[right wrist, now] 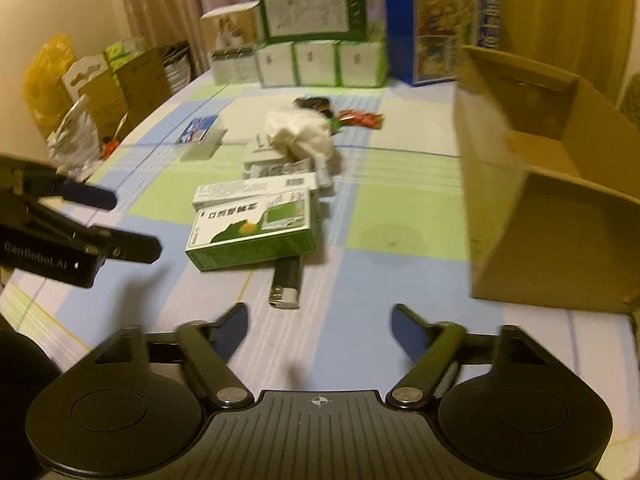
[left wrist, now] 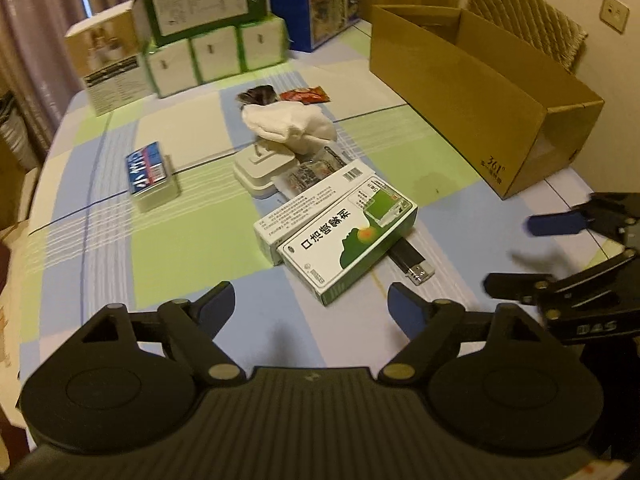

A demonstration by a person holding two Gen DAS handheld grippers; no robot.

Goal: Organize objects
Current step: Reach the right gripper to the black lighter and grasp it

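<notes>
A green and white medicine box (left wrist: 348, 244) (right wrist: 252, 232) lies mid-table, leaning on a white box (left wrist: 308, 204) (right wrist: 256, 190). A black lighter (left wrist: 412, 262) (right wrist: 286, 282) pokes out from under the green box. Behind them lie a white cloth (left wrist: 290, 122) (right wrist: 300, 128), a white charger (left wrist: 262, 168), a blue card pack (left wrist: 146, 168) (right wrist: 198, 130) and a red snack packet (left wrist: 304, 95) (right wrist: 360, 118). My left gripper (left wrist: 310, 306) (right wrist: 134, 222) is open just short of the green box. My right gripper (right wrist: 320, 326) (left wrist: 516, 254) is open near the lighter, holding nothing.
An open cardboard box (left wrist: 480, 92) (right wrist: 540, 176) stands at the right of the checked tablecloth (left wrist: 160, 240). Green and white cartons (left wrist: 216, 28) (right wrist: 316, 40) and a blue box (right wrist: 440, 28) line the far edge. Bags and boxes (right wrist: 92, 92) sit beyond the table's left side.
</notes>
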